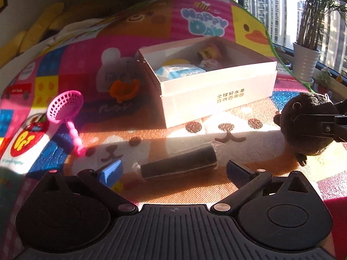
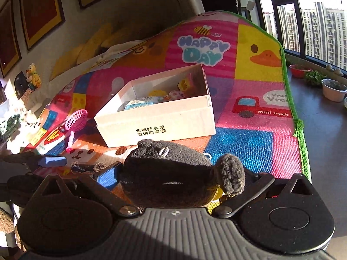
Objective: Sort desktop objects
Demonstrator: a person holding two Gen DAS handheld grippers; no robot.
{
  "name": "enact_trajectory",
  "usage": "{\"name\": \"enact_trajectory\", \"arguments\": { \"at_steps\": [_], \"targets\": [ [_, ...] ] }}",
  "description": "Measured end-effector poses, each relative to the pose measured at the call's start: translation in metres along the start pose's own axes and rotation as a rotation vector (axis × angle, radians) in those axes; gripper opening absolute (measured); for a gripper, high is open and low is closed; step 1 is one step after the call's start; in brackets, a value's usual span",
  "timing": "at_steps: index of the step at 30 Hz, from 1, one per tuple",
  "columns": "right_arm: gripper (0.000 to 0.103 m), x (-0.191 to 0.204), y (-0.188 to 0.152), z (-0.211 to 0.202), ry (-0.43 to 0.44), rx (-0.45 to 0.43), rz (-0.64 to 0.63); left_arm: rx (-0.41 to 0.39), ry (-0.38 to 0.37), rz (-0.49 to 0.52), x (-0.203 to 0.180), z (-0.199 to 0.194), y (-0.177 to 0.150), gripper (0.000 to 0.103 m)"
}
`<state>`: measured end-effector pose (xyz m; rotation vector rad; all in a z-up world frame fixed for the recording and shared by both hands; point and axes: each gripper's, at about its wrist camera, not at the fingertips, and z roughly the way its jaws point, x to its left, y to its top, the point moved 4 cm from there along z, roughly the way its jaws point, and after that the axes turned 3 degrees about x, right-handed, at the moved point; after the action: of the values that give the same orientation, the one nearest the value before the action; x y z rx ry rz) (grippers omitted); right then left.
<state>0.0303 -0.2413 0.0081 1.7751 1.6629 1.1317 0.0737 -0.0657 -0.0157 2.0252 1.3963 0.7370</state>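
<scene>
Brown plush toy (image 2: 169, 173) sits between the right gripper's (image 2: 173, 186) wide-spread fingers, hiding the right one, so whether it is gripped cannot be told. Near the white box (image 1: 216, 86), the left gripper (image 1: 173, 171) gapes around a black roll (image 1: 177, 164), beside a pink strainer (image 1: 65, 108).

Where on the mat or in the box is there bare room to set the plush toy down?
Bare mat lies right of the white box, toward the green mat edge. Inside the box, the right end looks free; its left end is crowded. The near-left mat, with the dark roll and pink scoop, is busy.
</scene>
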Motion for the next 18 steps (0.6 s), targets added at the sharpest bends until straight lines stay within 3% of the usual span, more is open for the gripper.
{"name": "enact_trajectory", "arguments": {
  "at_steps": [8, 13, 15, 16, 18],
  "targets": [
    [0.103, 0.0000, -0.0023, 0.0040, 0.011, 0.019, 0.018, 0.032, -0.038, -0.075, 0.0084, 0.0082, -0.0006, 0.103],
    [0.103, 0.0001, -0.0022, 0.0057, 0.008, 0.028, 0.019, 0.006, -0.071, -0.057, 0.0004, 0.0078, -0.0005, 0.103],
    [0.103, 0.0006, -0.0023, 0.0061, 0.008, 0.031, 0.019, -0.005, -0.069, -0.062, 0.0014, 0.0067, 0.0004, 0.100],
    [0.103, 0.0008, -0.0025, 0.0063, 0.008, 0.032, 0.019, -0.009, -0.060, -0.065, 0.0029, 0.0066, 0.0010, 0.090],
    [0.103, 0.0011, -0.0026, 0.0070, 0.008, 0.035, 0.019, -0.012, -0.058, -0.074, 0.0061, 0.0062, 0.0019, 0.090]
  ]
}}
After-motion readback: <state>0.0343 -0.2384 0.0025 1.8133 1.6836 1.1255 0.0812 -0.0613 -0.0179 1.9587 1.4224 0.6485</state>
